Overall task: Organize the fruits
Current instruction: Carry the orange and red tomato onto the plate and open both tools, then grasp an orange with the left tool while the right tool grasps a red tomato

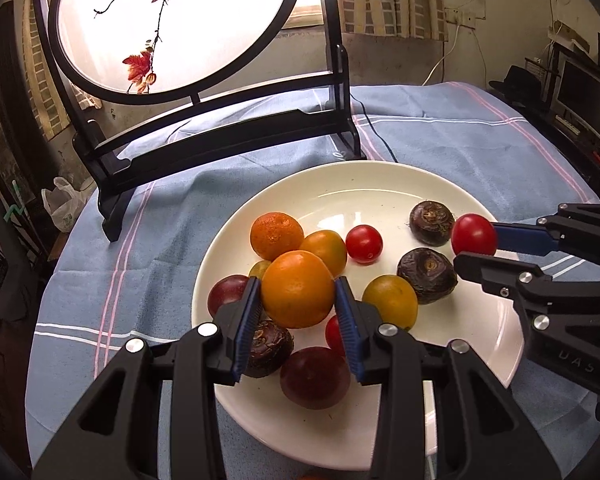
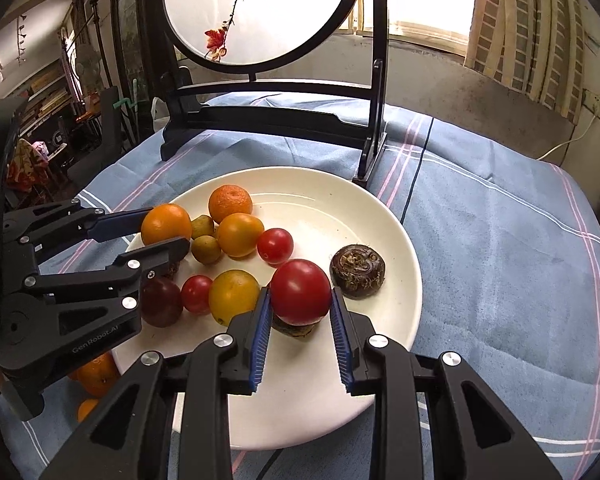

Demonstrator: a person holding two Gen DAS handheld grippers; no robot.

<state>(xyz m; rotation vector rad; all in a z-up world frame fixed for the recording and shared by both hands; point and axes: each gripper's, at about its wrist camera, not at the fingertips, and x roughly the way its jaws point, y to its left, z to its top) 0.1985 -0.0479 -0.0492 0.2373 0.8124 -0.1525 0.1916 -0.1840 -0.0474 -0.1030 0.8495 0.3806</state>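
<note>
A white plate (image 1: pixel 380 184) (image 2: pixel 340 192) on the blue cloth holds several fruits: tangerines, yellow and red tomatoes, dark plums and brown water chestnuts. My left gripper (image 1: pixel 296 300) is shut on an orange (image 1: pixel 298 294), held just above the plate's left side; it also shows in the right wrist view (image 2: pixel 166 226). My right gripper (image 2: pixel 300 304) is shut on a red tomato (image 2: pixel 300 292), held above a water chestnut; it also shows in the left wrist view (image 1: pixel 474 234). A water chestnut (image 2: pixel 357 272) lies right of it.
A black-framed round painted screen (image 1: pixel 172 28) (image 2: pixel 260 12) stands behind the plate. Two oranges (image 2: pixel 96 376) lie on the cloth left of the plate. A cable (image 1: pixel 380 140) runs off the back. The table edge curves near right and left.
</note>
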